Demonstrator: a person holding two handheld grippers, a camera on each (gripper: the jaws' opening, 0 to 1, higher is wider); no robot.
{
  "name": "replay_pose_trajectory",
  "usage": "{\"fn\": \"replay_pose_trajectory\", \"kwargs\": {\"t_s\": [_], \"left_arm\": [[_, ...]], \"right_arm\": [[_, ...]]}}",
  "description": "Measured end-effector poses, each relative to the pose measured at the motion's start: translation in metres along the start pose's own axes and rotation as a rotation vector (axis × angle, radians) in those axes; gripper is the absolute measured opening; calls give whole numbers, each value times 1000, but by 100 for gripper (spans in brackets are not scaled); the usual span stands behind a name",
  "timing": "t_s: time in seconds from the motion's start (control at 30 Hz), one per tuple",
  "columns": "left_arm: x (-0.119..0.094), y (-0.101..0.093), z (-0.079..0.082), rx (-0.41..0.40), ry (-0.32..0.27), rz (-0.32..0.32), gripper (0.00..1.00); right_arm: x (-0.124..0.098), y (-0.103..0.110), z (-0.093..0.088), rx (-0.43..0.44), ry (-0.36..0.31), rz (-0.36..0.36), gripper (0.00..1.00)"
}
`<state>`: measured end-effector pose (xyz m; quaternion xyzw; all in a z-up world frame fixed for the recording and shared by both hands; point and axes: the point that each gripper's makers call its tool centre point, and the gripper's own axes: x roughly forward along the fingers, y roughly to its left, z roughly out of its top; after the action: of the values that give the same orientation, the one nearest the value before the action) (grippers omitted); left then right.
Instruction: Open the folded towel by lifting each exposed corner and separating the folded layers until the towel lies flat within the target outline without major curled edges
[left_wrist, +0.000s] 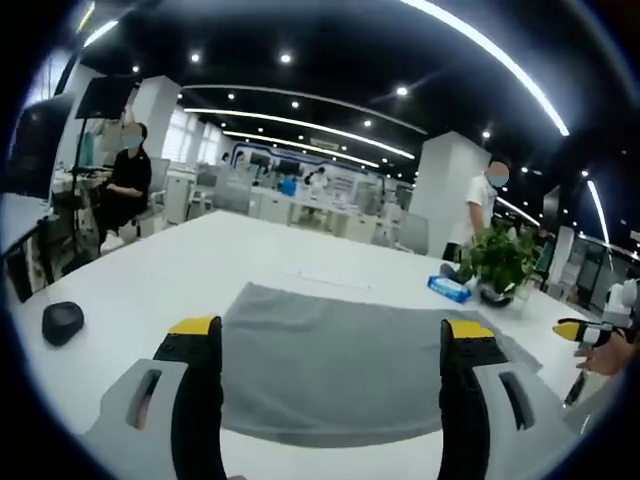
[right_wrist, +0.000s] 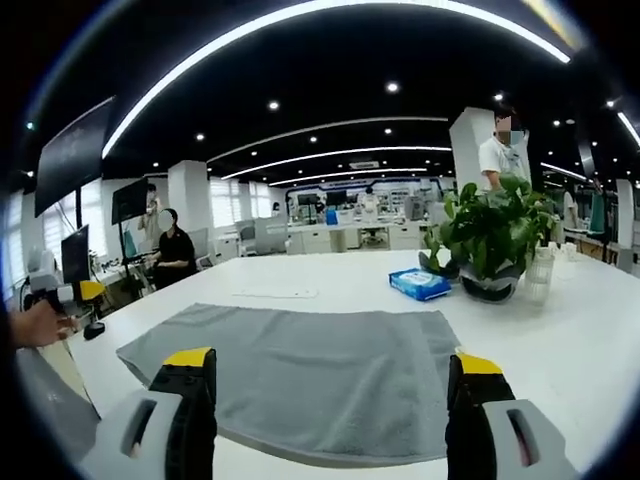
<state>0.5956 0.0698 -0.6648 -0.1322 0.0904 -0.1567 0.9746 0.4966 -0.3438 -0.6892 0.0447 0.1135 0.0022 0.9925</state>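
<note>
A grey towel (left_wrist: 340, 365) lies spread on the white table (left_wrist: 200, 270), its near edge between my left gripper's (left_wrist: 331, 330) open, yellow-tipped jaws, which hold nothing. In the right gripper view the same towel (right_wrist: 310, 375) lies flat ahead, with my right gripper (right_wrist: 333, 360) open above its near edge. The right gripper (left_wrist: 585, 332) shows at the right edge of the left gripper view, held by a hand (left_wrist: 612, 355). The left gripper (right_wrist: 75, 293) appears at the left edge of the right gripper view, also in a hand (right_wrist: 35, 323).
A potted plant (right_wrist: 490, 240) and a blue packet (right_wrist: 420, 284) stand beyond the towel's far right corner, with a clear bottle (right_wrist: 538, 272) beside them. A black mouse (left_wrist: 62, 322) lies at the table's left. One person sits at a desk (left_wrist: 125, 185); another stands (left_wrist: 483, 205) behind the plant.
</note>
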Motion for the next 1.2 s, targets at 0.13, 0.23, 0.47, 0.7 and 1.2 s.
{"fn": "replay_pose_trajectory", "kwargs": {"t_s": [0.13, 0.23, 0.47, 0.7, 1.2], "left_arm": [[0, 2, 0, -17, -6, 13, 90], [1, 0, -2, 0, 1, 14, 90], [3, -8, -5, 34, 15, -3, 90], [4, -7, -7, 44, 23, -4, 90], [4, -8, -9, 49, 32, -9, 90]], "right_arm": [[1, 0, -1, 11, -2, 5, 97], [2, 2, -1, 13, -4, 12, 97], [2, 5, -3, -2, 9, 22, 96], [2, 4, -6, 5, 25, 19, 95], [1, 4, -8, -12, 36, 16, 93]]}}
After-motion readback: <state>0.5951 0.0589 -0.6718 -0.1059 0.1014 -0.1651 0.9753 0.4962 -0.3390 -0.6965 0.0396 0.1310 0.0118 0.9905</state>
